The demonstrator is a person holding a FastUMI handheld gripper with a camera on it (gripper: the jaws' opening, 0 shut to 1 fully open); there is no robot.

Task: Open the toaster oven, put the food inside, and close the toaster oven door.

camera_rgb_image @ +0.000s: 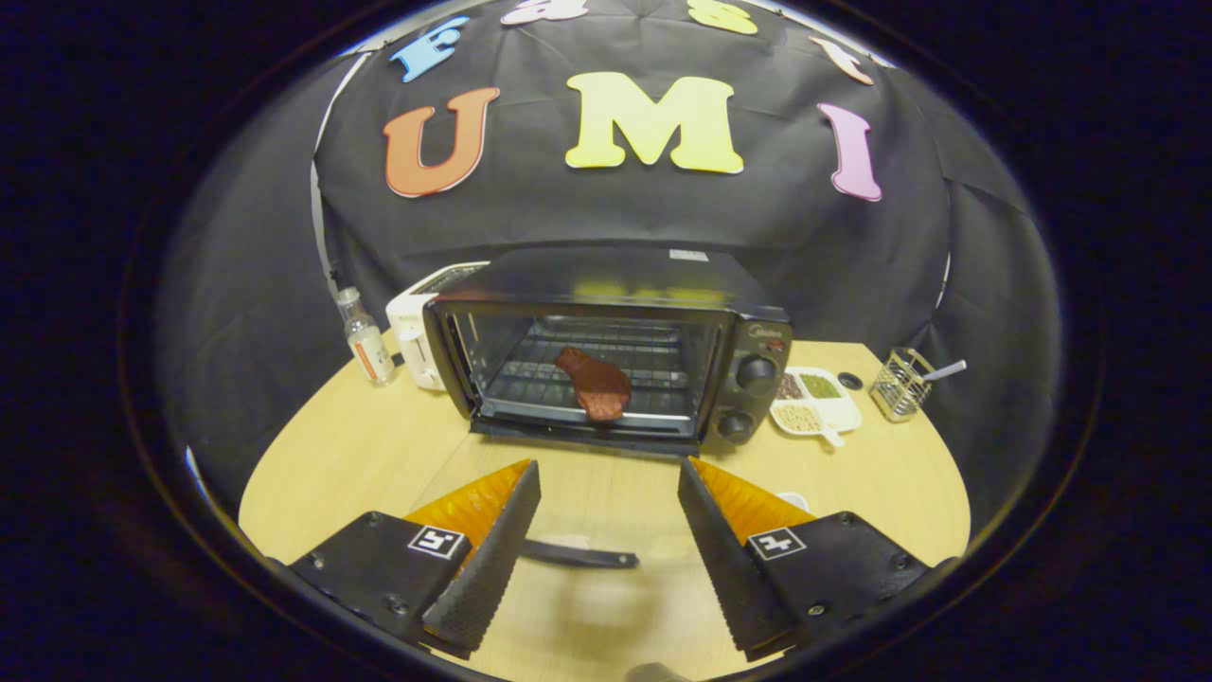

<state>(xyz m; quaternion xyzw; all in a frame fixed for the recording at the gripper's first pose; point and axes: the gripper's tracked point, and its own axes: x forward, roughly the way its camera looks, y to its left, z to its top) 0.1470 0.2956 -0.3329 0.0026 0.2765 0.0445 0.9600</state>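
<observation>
Toaster oven [606,346] stood on the wooden table [379,464], straight ahead of the gripper [609,549] and beyond its fingertips, its mouth facing back toward the tool. Its glass door [578,530] lay folded down flat toward the gripper, hard to make out against the tabletop, with the dark handle [578,555] at its free edge running crosswise between the two fingers, nearer the left one. Inside the cavity the food [595,383], a reddish-brown piece, rested on the wire rack [644,365], toward the front and a little left of centre, its long axis slanting from rear left to front right. The gripper's fingers were spread wide apart and held nothing.

Judging by this, the food was already in, and only closing the door remained. That move turned on the handle: it lay low and close, across the line of the fingers, so the tool would need to get under that edge and swing it up and away toward the oven front.
</observation>
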